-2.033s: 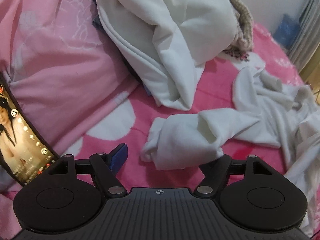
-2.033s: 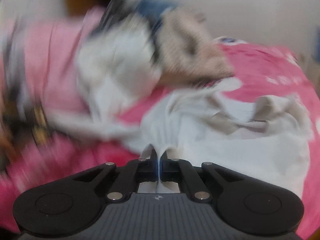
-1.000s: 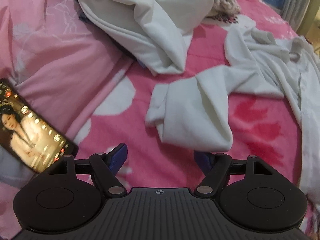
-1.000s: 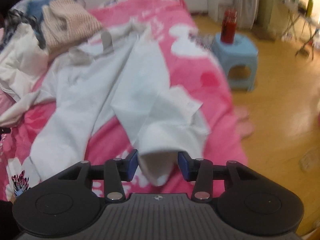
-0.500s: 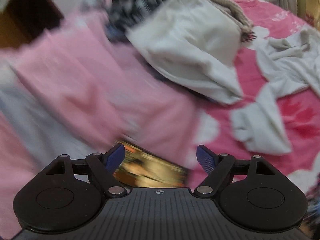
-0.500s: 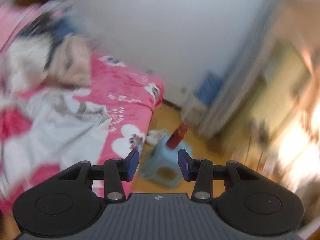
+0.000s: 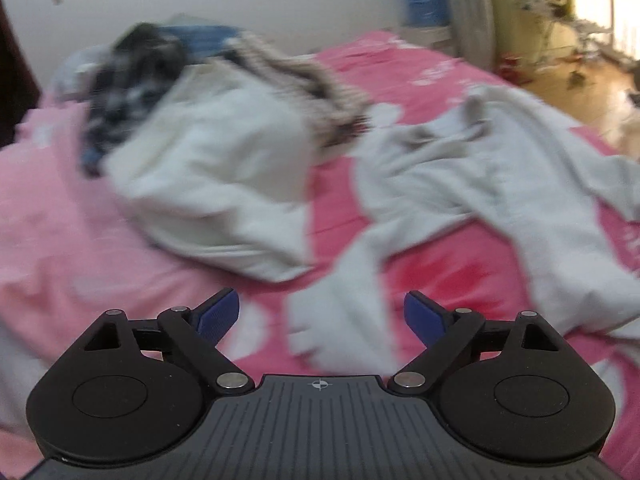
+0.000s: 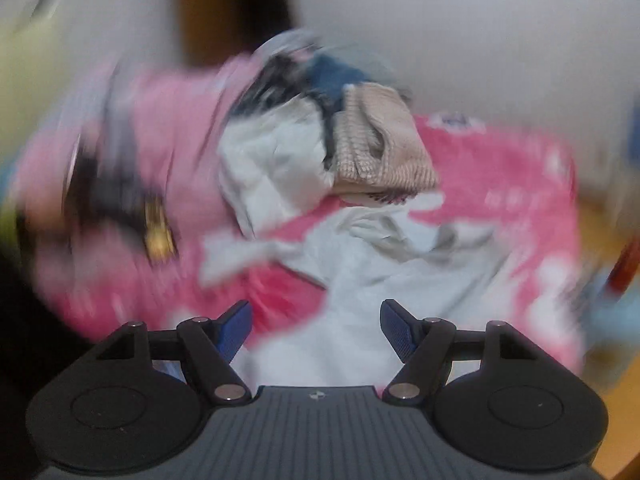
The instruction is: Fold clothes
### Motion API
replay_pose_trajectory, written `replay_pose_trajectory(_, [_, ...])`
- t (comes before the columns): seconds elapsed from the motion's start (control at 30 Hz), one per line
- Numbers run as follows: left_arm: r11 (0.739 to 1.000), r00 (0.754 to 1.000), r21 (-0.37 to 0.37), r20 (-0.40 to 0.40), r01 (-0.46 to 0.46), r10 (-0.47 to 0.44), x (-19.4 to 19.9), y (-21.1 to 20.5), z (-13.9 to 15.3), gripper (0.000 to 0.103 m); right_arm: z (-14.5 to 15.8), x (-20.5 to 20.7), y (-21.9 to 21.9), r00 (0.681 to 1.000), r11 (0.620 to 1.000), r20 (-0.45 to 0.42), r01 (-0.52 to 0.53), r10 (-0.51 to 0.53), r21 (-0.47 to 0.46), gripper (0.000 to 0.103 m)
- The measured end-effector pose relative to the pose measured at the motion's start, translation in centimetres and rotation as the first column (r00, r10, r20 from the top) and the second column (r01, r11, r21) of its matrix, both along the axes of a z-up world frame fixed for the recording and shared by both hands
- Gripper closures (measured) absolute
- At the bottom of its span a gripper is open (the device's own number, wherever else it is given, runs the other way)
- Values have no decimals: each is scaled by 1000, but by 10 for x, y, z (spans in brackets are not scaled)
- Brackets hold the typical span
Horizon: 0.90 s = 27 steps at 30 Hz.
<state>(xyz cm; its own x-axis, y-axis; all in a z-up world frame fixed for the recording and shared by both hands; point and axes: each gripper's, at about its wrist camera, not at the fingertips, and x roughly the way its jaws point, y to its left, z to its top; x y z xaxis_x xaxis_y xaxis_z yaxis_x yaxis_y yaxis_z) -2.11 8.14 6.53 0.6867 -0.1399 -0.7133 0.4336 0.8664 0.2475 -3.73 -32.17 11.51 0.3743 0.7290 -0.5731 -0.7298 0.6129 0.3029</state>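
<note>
A white long-sleeved garment lies spread and rumpled on the pink bed, one sleeve end reaching toward the camera. My left gripper hovers above that sleeve end, its jaws opening, nothing pressed between the blue pads. In the blurred right wrist view the same white garment lies below my right gripper, whose jaws are opening wide and hold nothing.
A heap of clothes sits at the head of the bed: a white piece, a beige knit, dark checked and blue fabric. A pale pink quilt lies left. A phone rests on it. Wooden floor lies far right.
Both grippers have risen and swung; the right view turned from the floor and stool back to the bed. The right jaws let go of the white sleeve and spread; the left jaws widened.
</note>
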Motion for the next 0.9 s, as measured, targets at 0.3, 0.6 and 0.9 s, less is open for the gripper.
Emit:
replay_pose_trajectory(0.3, [979,983,-127,-63,161,-170,1,-72,-48,13,-70,46,-9,934,923,-162,345,-319,172,36])
replay_pose_trajectory(0.6, [952,966,-255,-149,168,-211,4,-99,-90,31,-94,22,5,973,975,-85,219,-216,29,47])
replay_pose_trajectory(0.9, [960,972,-271,-235,-75,10,14,-65,-91,59,-109,-34,83,989,979,-16,-149,148,-138,56])
